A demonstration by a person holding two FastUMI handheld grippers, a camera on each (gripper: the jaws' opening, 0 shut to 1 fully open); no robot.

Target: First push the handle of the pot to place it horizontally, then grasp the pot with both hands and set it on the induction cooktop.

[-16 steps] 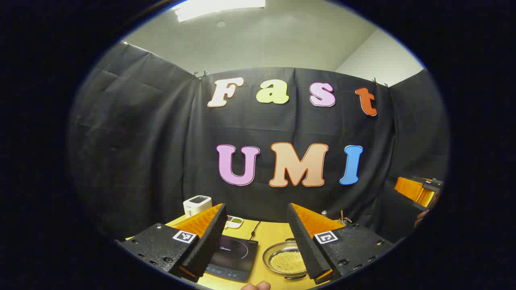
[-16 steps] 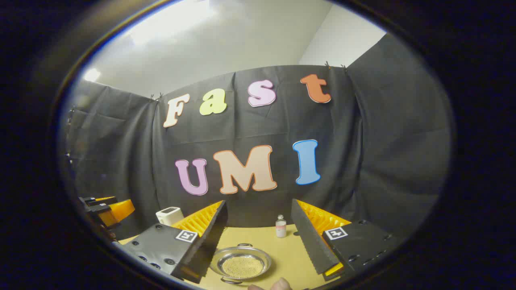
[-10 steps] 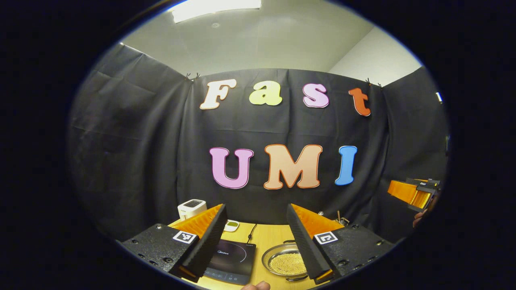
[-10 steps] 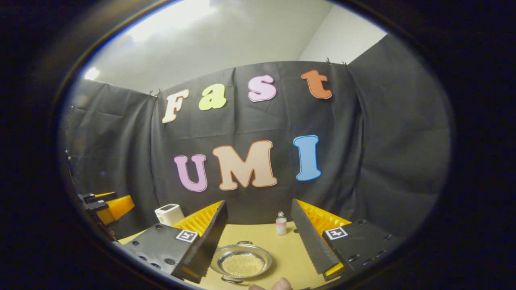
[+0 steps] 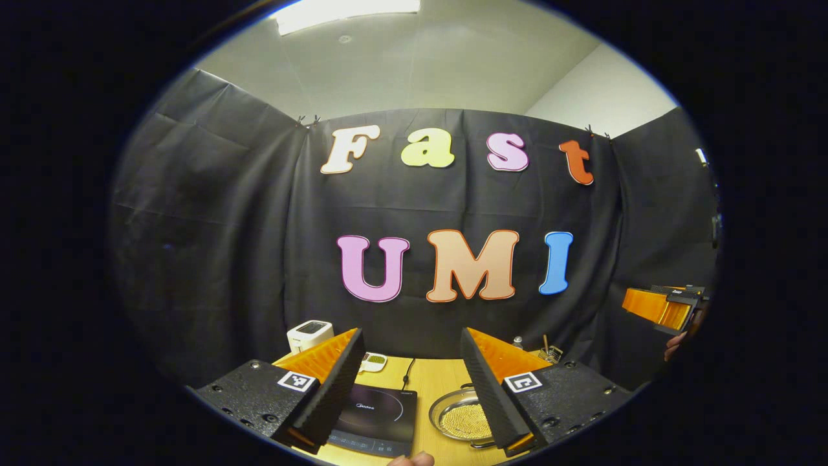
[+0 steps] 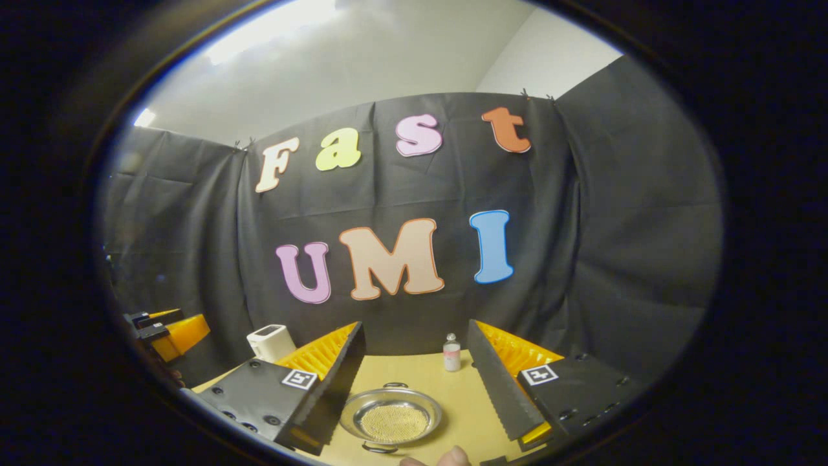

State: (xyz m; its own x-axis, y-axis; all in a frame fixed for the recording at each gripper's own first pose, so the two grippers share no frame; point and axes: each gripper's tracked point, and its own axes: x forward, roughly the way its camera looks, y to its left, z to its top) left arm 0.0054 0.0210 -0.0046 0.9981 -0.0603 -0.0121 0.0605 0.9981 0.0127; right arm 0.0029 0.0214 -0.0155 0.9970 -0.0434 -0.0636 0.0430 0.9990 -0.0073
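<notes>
Left gripper: held above the table, jaws spread wide, nothing between them. In the left gripper view the induction cooktop is seen flat on the table, partly behind the left finger; its cable runs toward the back wall. The pot, a shallow metal one w/ light grainy contents, is seen just right of the cooktop, apart from it, partly behind the right finger. One loop handle is visible at the far rim, one at the near rim.

Right gripper: also above the table, jaws wide apart, empty. In the right gripper view the pot lies between the fingers, nearer the left one, w/ no contact. Handles at far and near rim.

Other items: white appliance at back left; small dish w/ green contents behind the cooktop; small bottle at the rear of the table. Fingertips of a person's hand are seen at the bottom edge. The left gripper is noted at the far left of the right gripper view; the right gripper at the far right of the left gripper view.
</notes>
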